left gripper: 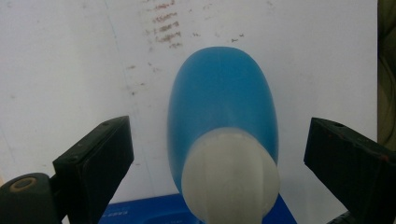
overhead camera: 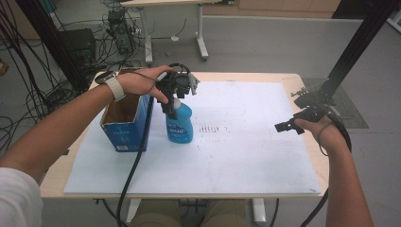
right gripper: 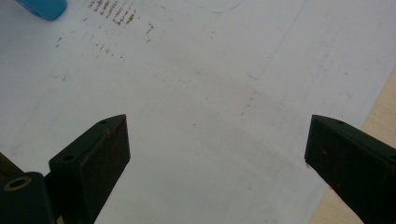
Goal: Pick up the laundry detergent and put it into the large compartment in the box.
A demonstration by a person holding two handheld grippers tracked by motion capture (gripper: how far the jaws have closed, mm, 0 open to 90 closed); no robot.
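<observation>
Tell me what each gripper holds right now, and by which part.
Nothing is held. The left gripper stands open around the white cap of the upright blue plastic bottle, pads clear of it. The right gripper is open over the white mat.

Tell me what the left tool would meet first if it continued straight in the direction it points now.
Most likely the white cap of the upright blue plastic bottle. The cap sits between the left tool's open jaws, apparently untouched; how close it is remains unclear.

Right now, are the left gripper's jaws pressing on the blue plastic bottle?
No, the left gripper stands open, with gaps beside the blue plastic bottle.
</observation>
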